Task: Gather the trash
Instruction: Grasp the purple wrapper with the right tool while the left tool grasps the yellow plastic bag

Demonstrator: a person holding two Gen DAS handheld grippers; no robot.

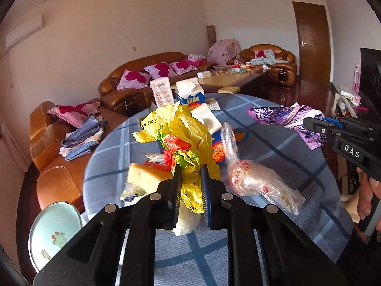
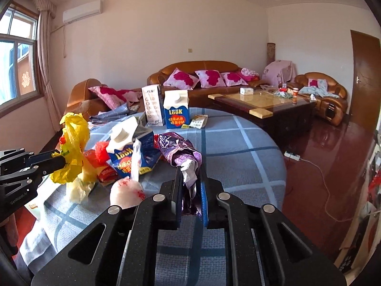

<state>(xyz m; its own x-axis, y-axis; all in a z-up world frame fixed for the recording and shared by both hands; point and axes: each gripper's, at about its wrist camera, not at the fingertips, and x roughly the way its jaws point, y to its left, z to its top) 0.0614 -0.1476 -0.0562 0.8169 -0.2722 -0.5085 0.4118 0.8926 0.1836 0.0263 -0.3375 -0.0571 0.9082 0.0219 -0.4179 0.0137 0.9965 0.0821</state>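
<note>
My left gripper (image 1: 190, 169) is shut on a crumpled yellow wrapper (image 1: 181, 128) and holds it above the round table; it also shows in the right wrist view (image 2: 73, 150). My right gripper (image 2: 189, 170) is shut on a crumpled purple wrapper (image 2: 178, 150), lifted over the table; it shows in the left wrist view (image 1: 285, 116) too. A clear plastic bag (image 1: 257, 178) lies on the blue checked tablecloth (image 1: 273, 147). A tipped blue milk carton (image 2: 128, 147) and an upright one (image 2: 176, 109) sit among other wrappers.
A white box (image 2: 152, 104) stands behind the upright carton. A pale green bin lid (image 1: 54, 233) is at the table's left edge. Brown sofas (image 2: 202, 76) with pink pillows, a glass coffee table (image 2: 259, 102) and a power strip (image 2: 291, 155) on the red floor lie beyond.
</note>
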